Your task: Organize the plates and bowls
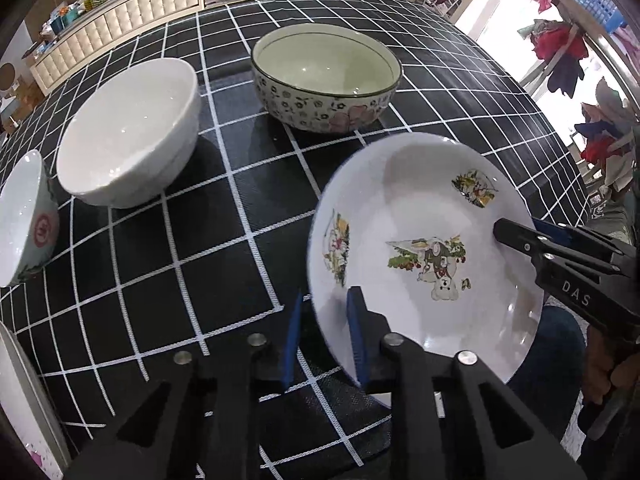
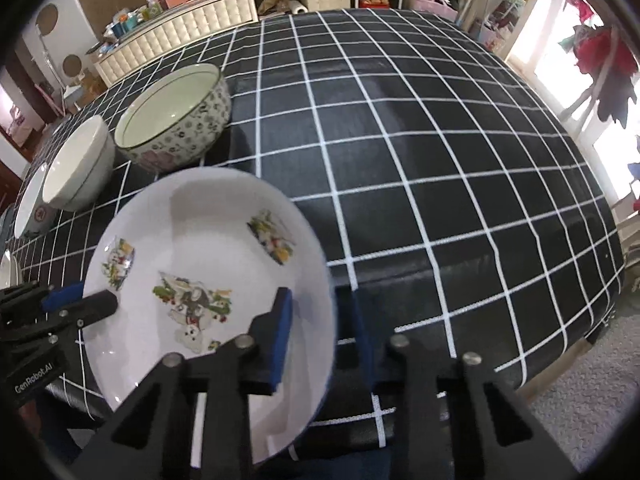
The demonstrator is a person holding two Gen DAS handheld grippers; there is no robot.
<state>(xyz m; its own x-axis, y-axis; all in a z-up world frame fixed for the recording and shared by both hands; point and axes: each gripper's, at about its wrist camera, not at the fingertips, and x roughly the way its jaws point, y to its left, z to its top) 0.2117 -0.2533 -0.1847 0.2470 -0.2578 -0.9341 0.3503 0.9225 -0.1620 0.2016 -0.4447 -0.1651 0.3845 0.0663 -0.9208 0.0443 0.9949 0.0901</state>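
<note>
A white deep plate with cartoon prints (image 1: 420, 208) (image 2: 208, 232) hangs tilted over the near edge of the black checked table (image 1: 160, 280) (image 2: 440, 160). My left gripper (image 1: 325, 338) pinches its left rim, one blue pad inside and one outside. In the right wrist view the left gripper (image 2: 82, 300) shows at the plate's left side. My right gripper (image 2: 324, 340) clamps the opposite rim, and the left wrist view shows it (image 1: 520, 232) at the plate's right. Behind the plate stand a floral bowl (image 1: 326, 60) (image 2: 176, 116), a plain white bowl (image 1: 128, 132) (image 2: 76, 164) and a small red-marked bowl (image 1: 24, 216) (image 2: 30, 200).
Another plate's edge (image 1: 24, 400) shows at the far left. A person's hand (image 1: 604, 372) holds the right gripper's handle. The right half of the table carries only the cloth. A padded white cabinet (image 2: 180, 28) with clutter stands beyond the far edge.
</note>
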